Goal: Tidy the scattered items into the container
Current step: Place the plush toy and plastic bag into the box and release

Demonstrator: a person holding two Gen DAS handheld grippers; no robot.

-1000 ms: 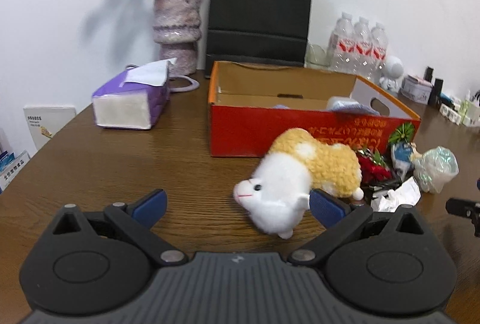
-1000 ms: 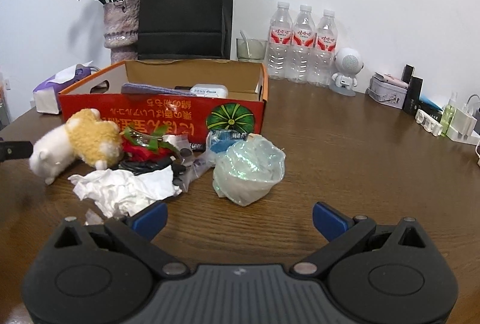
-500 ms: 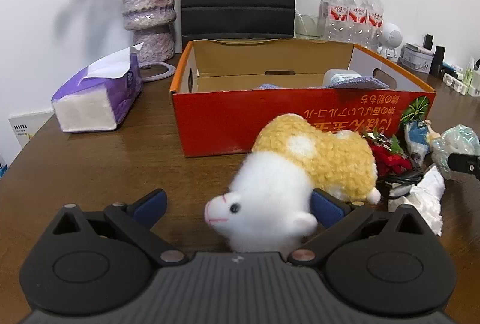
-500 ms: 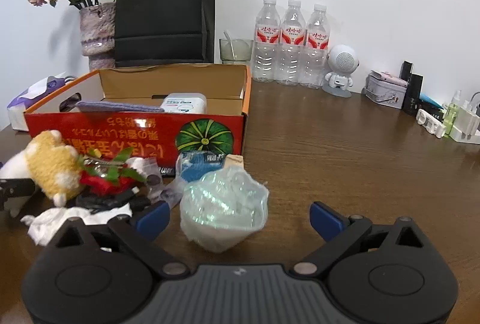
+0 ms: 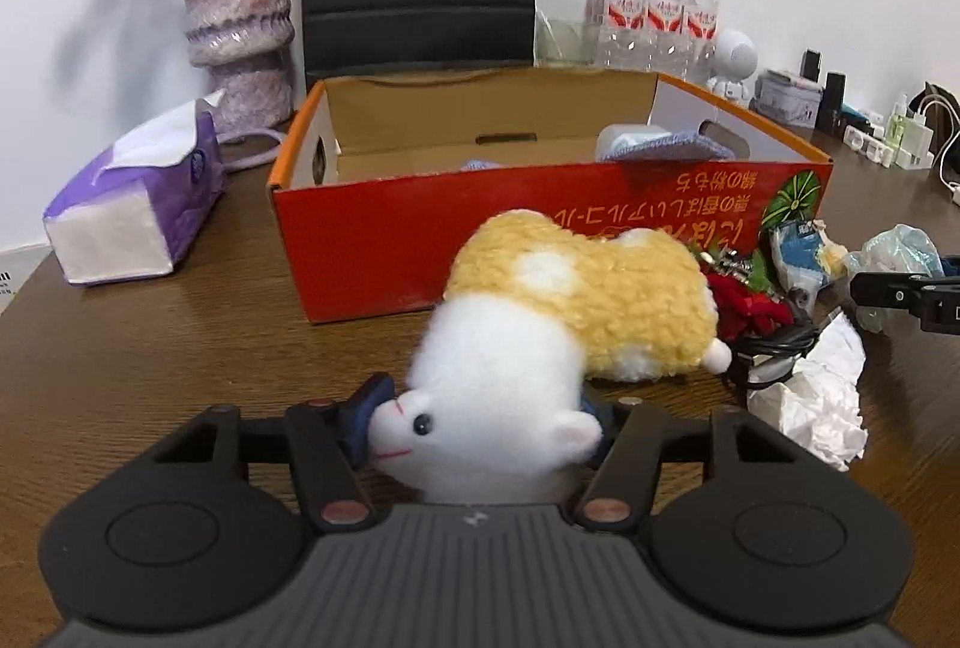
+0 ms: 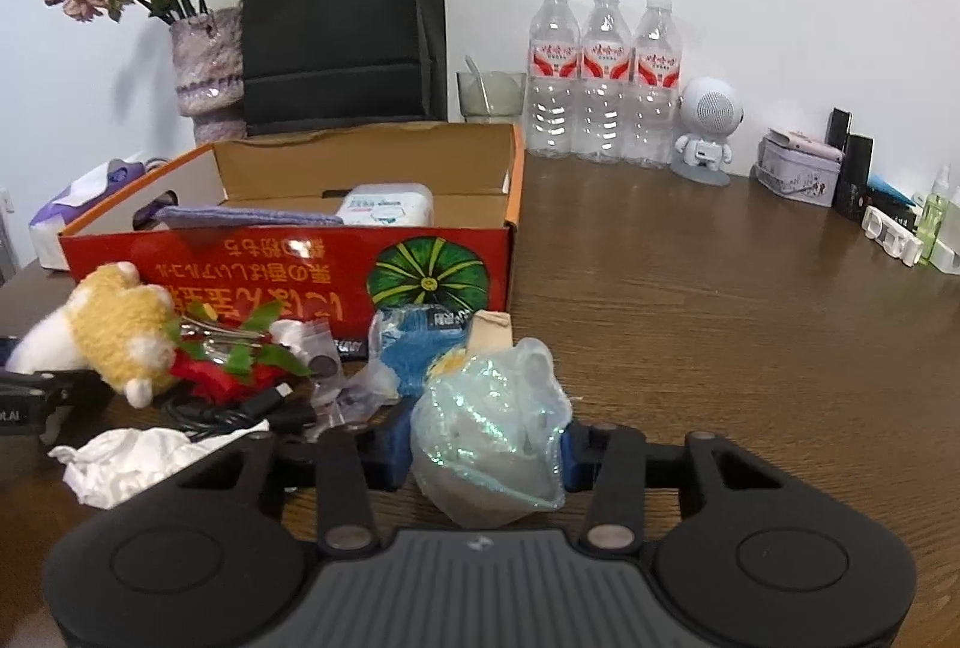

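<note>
Fluffy white-and-yellow plush (image 5: 570, 324) lies on the wooden bench (image 5: 150, 348) just near of the red cardboard box (image 5: 420, 240), its head between the closing left gripper (image 5: 480, 417) pads. Closing too, the right gripper (image 6: 480, 447) squeezes one crinkly bag (image 6: 489, 432). Inside the box: a cloth (image 6: 240, 215) and a wipes pack (image 6: 387, 204) (three bottles (image 6: 600, 78) stand behind).

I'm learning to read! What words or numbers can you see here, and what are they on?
"LAI", start cut off: on the left gripper, whose jaws are closing around the plush toy.
Red box: upside-down characters, I cannot read them.
Water bottles: red labels, too small.
Blue packet and wipes pack: blurred.
</note>
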